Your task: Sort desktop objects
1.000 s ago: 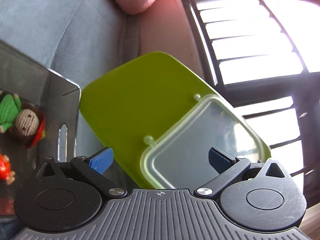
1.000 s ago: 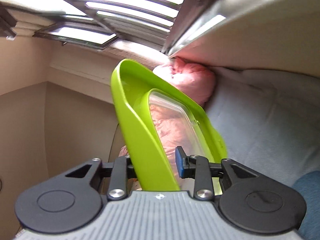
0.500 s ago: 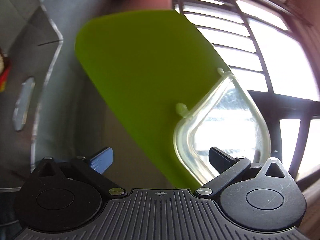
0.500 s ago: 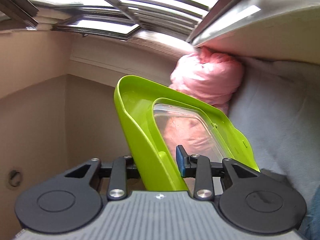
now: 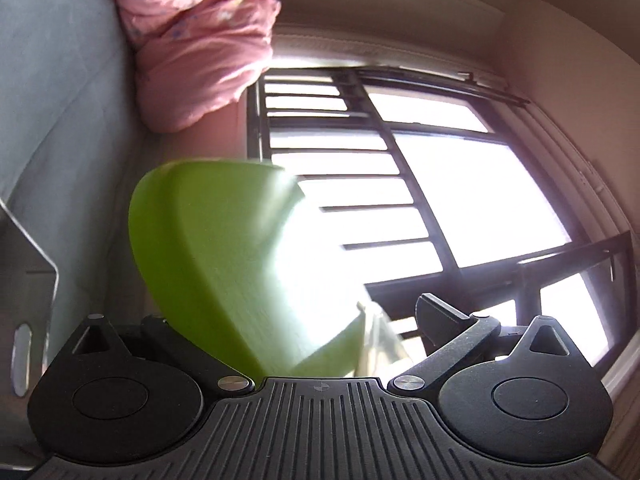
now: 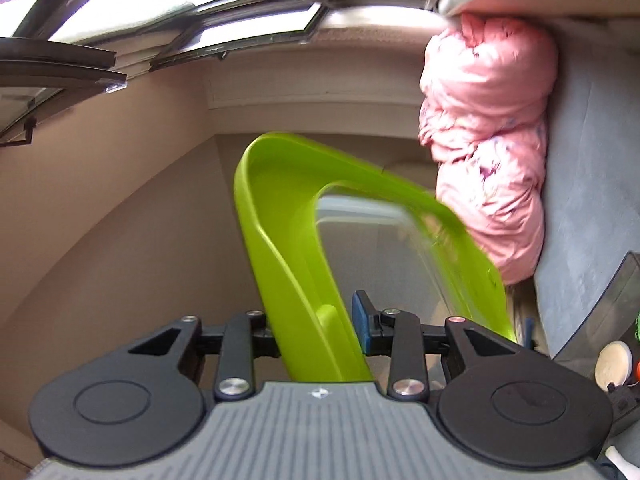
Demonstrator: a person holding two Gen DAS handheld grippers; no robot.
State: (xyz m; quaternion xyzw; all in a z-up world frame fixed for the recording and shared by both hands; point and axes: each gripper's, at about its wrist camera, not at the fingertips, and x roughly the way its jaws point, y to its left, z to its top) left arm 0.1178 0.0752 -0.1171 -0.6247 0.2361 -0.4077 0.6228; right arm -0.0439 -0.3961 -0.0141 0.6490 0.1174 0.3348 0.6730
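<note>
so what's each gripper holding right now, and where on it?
The right gripper is shut on the green tray's rim wall, near one end. The left gripper is open and holds nothing; the tray only passes in front of it.

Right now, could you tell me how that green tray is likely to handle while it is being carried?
The green tray probably stays stiff: held by one edge in the right gripper, it shows no sag. It looks light, thin-walled plastic. The clear lid lying in it seems loose and could slide out at this steep tilt.
</note>
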